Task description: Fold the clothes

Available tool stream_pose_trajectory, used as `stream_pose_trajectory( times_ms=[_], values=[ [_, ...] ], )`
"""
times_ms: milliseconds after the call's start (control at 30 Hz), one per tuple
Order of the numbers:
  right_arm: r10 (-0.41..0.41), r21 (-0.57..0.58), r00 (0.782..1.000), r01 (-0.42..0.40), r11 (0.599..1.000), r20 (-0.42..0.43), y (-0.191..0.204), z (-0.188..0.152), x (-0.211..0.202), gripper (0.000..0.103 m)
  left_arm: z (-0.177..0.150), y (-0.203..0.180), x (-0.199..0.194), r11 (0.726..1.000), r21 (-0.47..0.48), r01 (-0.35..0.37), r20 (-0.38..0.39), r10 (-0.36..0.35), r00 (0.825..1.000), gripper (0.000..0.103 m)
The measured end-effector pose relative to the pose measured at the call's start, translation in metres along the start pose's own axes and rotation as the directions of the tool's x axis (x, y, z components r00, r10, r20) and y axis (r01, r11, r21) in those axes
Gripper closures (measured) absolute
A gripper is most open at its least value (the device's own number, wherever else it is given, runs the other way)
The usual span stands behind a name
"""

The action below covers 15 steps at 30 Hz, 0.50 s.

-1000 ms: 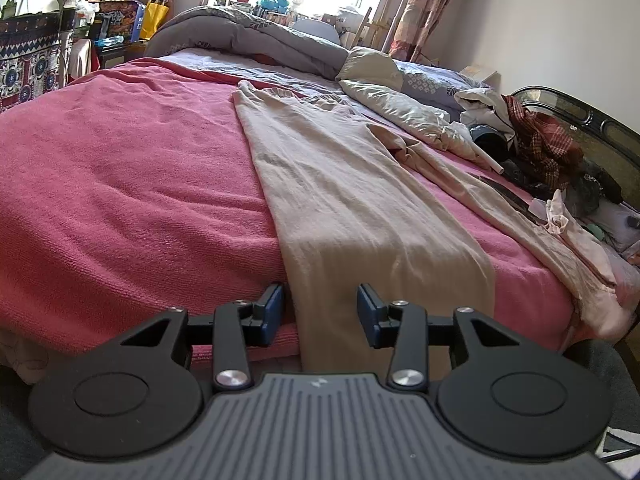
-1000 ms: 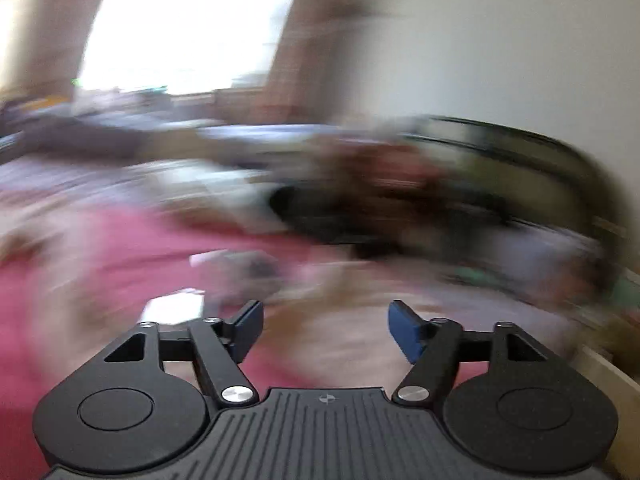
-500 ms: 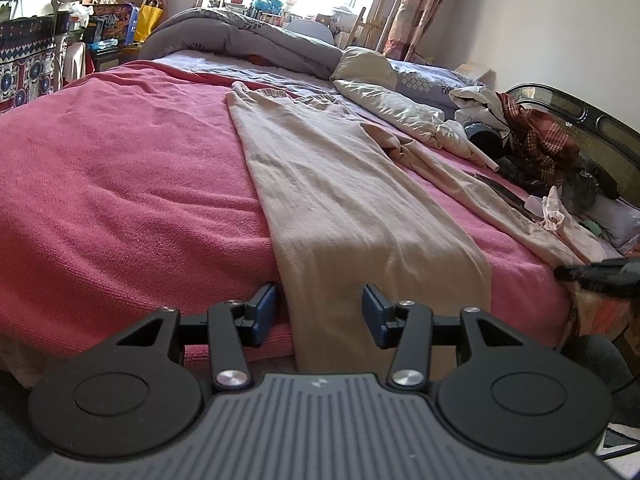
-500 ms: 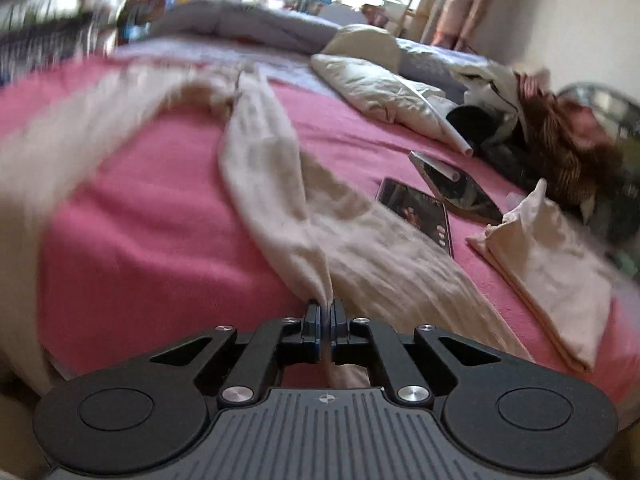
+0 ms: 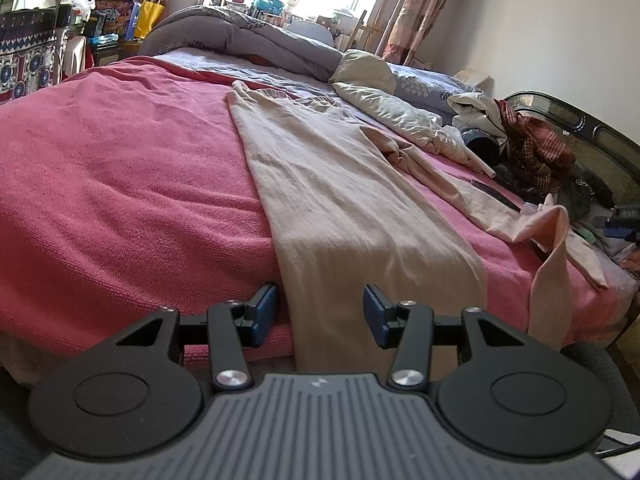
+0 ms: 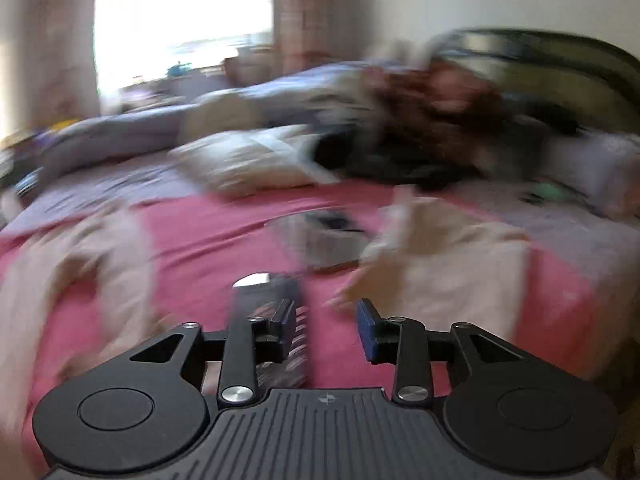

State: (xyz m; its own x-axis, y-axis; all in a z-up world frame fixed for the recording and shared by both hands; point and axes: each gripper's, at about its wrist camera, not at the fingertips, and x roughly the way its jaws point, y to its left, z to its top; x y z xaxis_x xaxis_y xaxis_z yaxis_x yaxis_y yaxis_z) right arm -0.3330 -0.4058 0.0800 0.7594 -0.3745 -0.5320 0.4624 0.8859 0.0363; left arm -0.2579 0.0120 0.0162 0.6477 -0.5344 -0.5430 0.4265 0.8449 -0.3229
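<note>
Here, left gripper (image 5: 320, 312): jaws parted, nothing pressed between the pads. Beige trousers (image 5: 340, 208): one leg laid flat on the pink blanket (image 5: 120, 184), its hem hanging over the bed's near edge directly ahead of and between the jaws; second leg trailing off to the right, its end draped over the same edge. Bare blanket to the left of the jaws, wide and unobstructed. Heaped bedding (image 5: 248, 40) and clothes pile (image 5: 532, 148): far ahead and ahead-right, against the headboard.

Right gripper (image 6: 324, 328): jaws opening, no cloth between them; view blurred. Dark flat object (image 6: 268, 300) just ahead-left of the jaws; folded beige cloth (image 6: 440, 256) ahead-right. No containers discernible.
</note>
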Motion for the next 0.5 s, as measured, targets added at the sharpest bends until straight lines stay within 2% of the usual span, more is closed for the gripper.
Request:
stream_pose_trajectory(
  times_ms=[33,100,167,200,267,333,367,400,433,500],
  values=[
    [0.053,-0.027,0.999,-0.054,0.998,-0.012,0.010,-0.010,-0.006,0.037,0.000,-0.001,0.000,1.000,0.003,-0.001,0.000,0.001,1.000,0.049],
    [0.150,-0.055,0.987,-0.153,0.987,-0.055,0.034,-0.031,-0.017,0.035,0.000,-0.002,0.000,1.000,0.010,0.000,-0.001,0.000,1.000,0.046],
    [0.243,-0.079,0.965,-0.251,0.965,-0.100,0.058,-0.052,-0.028,0.035,-0.001,-0.003,0.000,1.000,0.018,0.000,-0.001,0.000,1.000,0.046],
    [0.263,-0.088,0.957,-0.274,0.958,-0.119,0.070,-0.060,-0.030,0.035,-0.001,-0.004,0.000,1.000,0.020,0.000,-0.001,0.000,1.000,0.046],
    [0.211,-0.147,0.969,-0.229,0.962,-0.130,0.093,-0.071,-0.023,0.029,-0.001,-0.003,0.000,1.000,0.020,0.001,-0.001,-0.001,1.000,0.046],
    [0.099,-0.233,0.990,-0.120,0.965,-0.099,0.113,-0.080,-0.011,0.030,-0.001,-0.003,-0.001,1.000,0.019,0.003,-0.001,-0.003,1.000,0.046],
    [0.059,-0.255,0.994,-0.079,0.964,-0.087,0.120,-0.082,-0.005,0.047,-0.001,-0.003,-0.001,1.000,0.019,0.004,-0.001,-0.003,1.000,0.046],
    [0.057,-0.231,0.994,-0.078,0.970,-0.097,0.121,-0.080,0.001,0.065,-0.001,-0.003,-0.001,1.000,0.018,0.004,-0.001,-0.004,1.000,0.046],
    [0.072,-0.184,0.991,-0.092,0.979,-0.114,0.119,-0.075,0.005,0.097,-0.001,-0.003,-0.001,1.000,0.018,0.005,-0.001,-0.005,1.000,0.046],
    [0.113,-0.092,0.985,-0.125,0.988,-0.129,0.110,-0.062,0.009,0.097,-0.001,-0.002,-0.001,1.000,0.015,0.008,0.000,-0.008,1.000,0.046]
  ],
)
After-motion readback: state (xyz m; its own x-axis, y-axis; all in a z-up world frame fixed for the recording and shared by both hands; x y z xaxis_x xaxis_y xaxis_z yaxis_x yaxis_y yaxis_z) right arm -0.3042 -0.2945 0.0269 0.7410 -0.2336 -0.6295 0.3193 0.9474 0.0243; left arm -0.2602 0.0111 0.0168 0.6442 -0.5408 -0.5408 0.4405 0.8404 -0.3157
